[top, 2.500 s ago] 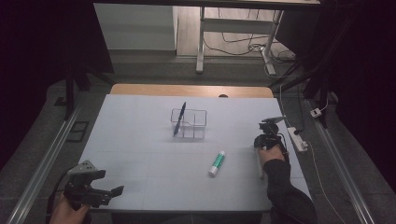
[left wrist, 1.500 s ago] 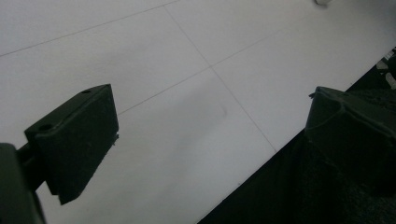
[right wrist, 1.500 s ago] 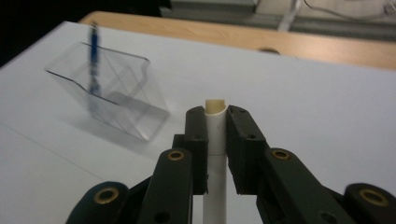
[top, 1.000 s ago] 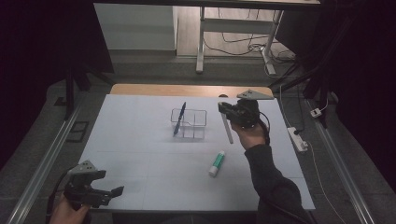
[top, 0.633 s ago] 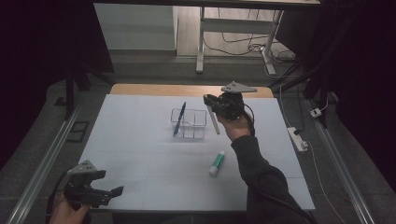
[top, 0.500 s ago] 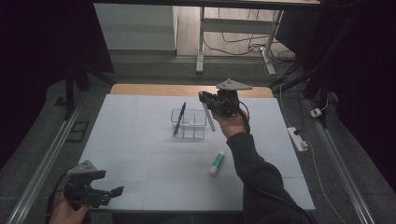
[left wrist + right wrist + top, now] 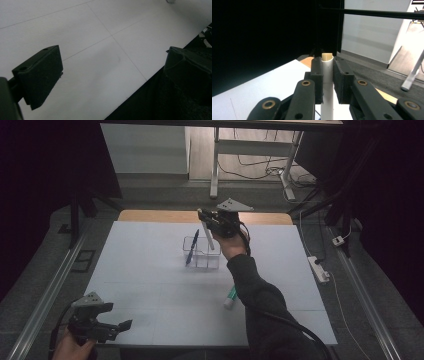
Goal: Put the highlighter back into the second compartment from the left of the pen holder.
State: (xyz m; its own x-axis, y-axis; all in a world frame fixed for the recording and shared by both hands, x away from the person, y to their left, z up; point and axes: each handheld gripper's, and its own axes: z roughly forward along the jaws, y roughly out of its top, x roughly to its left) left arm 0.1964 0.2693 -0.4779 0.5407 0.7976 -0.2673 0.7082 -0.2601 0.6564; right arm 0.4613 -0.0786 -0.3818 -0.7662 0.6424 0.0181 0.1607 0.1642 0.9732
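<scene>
The right gripper was clenched on a white pen, holding it above the clear plastic holder that stood a little beyond the middle of the white table. In the high view the pen slanted down from the jaws toward about 5 o'clock, its lower end over the holder's right half; whether it touched the holder could not be told. In the right gripper view the pen rose straight between the two black pads, which pressed on it from either side, with its pale tip just clear of them at 12 o'clock.

A blue pen stood tilted in the left part of the holder, its top leaning toward 1 o'clock. A white marker with a green cap lay flat on the table at roughly 5 o'clock from the holder, well apart from it and just beside the person's dark sleeve.

The left gripper sat at the table's near left corner, at 7 o'clock from the holder, far from everything else. Its jaws stood wide apart with nothing between them; in the left gripper view the bare table surface showed in the gap.
</scene>
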